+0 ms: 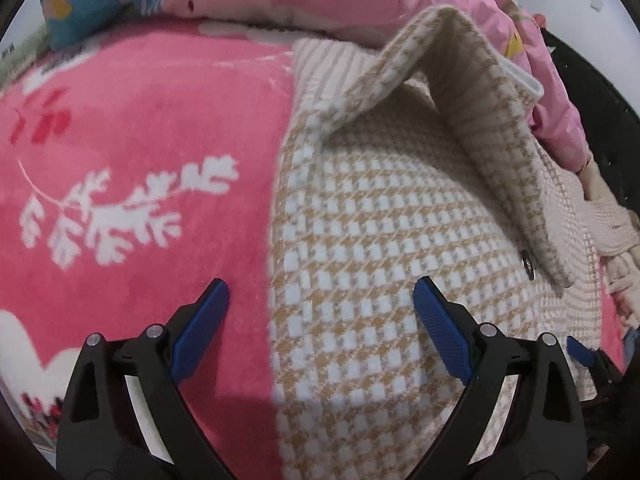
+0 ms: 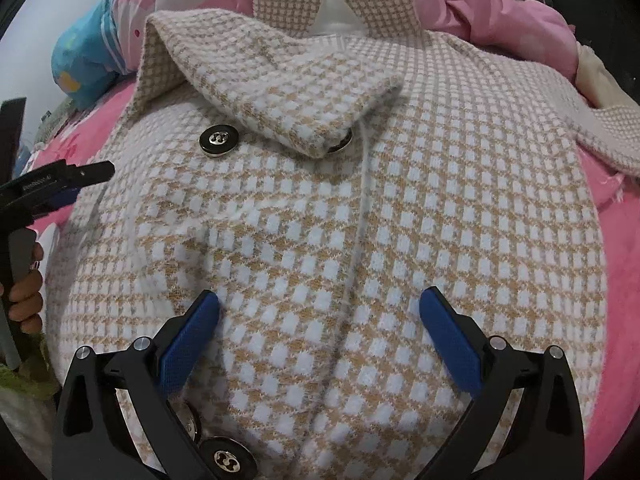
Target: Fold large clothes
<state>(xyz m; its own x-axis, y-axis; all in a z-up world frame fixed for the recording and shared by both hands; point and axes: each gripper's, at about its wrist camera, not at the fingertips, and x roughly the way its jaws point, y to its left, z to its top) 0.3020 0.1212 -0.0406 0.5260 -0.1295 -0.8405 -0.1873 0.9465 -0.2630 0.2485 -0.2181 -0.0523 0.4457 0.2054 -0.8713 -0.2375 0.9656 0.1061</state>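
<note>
A pink fleece blanket with a white leaf print covers the bed, and on it lies the task's thing, a houndstooth knit coat in tan and white, spread front up with its collar at the far end against a heap of pink bedding. One sleeve is already laid across the chest, its cuff resting over one of the upper buttons; in the left wrist view that same sleeve arches up from the coat's left side. The other sleeve trails off to the right, unfolded. So the fold appears to be in its early stage: one sleeve in, the second and the body folds still to do.

The right gripper hangs over the middle of the coat front, jaws wide, with only fabric below and nothing held. The left gripper hangs over the coat's left edge, where knit meets blanket, jaws also wide and empty. A hand grips the left tool's handle at the edge of the right view.

The next move probably calls for pinching either the loose right sleeve or a side edge; the thick knit needs a deep bite, clear of the metal button, so the layer lifts whole.
</note>
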